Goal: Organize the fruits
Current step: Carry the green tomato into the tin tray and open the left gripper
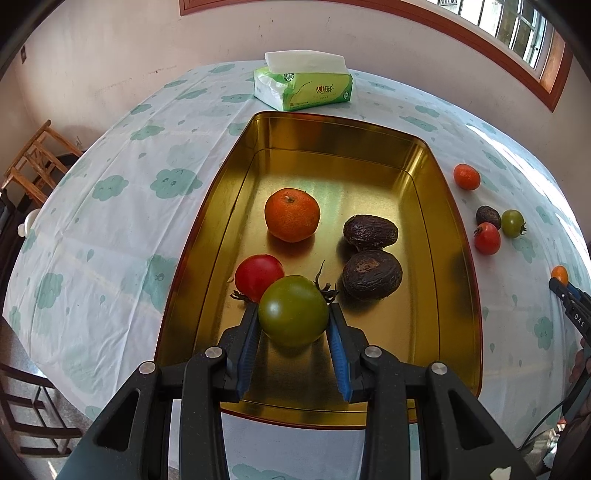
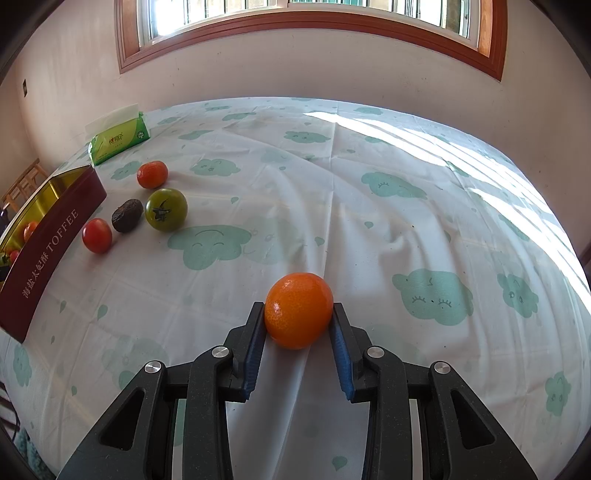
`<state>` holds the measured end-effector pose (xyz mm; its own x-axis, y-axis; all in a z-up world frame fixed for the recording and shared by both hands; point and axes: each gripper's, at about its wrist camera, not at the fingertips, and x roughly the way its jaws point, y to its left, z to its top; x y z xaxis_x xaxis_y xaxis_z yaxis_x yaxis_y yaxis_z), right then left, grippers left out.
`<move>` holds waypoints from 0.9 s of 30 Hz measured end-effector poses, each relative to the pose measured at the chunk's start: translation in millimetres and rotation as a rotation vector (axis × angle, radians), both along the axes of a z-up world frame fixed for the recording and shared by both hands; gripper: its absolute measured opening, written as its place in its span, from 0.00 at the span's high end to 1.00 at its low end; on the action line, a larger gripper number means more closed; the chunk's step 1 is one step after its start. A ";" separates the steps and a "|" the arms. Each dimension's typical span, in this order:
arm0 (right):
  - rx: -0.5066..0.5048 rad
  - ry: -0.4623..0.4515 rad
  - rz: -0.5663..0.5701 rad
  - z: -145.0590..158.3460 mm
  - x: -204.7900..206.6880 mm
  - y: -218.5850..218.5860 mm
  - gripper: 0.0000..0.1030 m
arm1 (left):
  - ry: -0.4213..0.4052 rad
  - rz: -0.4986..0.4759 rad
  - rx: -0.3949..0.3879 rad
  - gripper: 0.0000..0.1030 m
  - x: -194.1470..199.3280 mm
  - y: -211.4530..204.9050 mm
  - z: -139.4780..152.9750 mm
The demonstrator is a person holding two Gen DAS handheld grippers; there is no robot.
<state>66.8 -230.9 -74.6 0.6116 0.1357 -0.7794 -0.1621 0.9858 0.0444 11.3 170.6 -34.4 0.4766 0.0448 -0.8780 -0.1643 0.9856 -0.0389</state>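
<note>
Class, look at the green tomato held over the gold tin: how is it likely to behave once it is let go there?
The green tomato is round and glossy, so it would probably roll on the tin's smooth floor, perhaps settling against the red tomato right behind it. Its shiny skin looks slippery, yet the left tool's ribbed blue pads likely hold it firmly.

Both fisheye views are bright with daylight and sharply focused at the centre. Light enters through a window (image 2: 310,22) at the top of the right wrist view, its panes overexposed to white. Striped sun patches fall across the tablecloth (image 2: 461,177) on its right side. In the left wrist view the gold tin (image 1: 424,295) gleams with soft reflections and short fruit shadows. Straight edges bow strongly outward, and black vignetting fills the corners.
</note>
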 end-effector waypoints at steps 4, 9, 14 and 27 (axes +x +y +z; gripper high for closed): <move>0.000 0.000 0.000 0.1 0.0 0.1 0.66 | 0.013 0.007 -0.002 0.69 0.4 3.7 -4.6; 0.000 0.000 0.000 0.3 0.0 0.1 0.66 | 0.017 0.000 0.009 0.69 0.9 3.5 -5.4; -0.001 0.000 0.000 0.5 0.0 0.0 0.66 | 0.026 -0.004 0.027 0.69 1.9 1.8 -6.6; -0.001 0.001 0.000 0.2 0.0 0.0 0.65 | 0.034 0.005 0.023 0.67 1.1 4.7 -7.3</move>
<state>66.9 -230.9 -74.4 0.6112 0.1349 -0.7799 -0.1621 0.9858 0.0435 12.3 175.4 -41.7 0.4459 0.0675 -0.8925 -0.1703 0.9853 -0.0105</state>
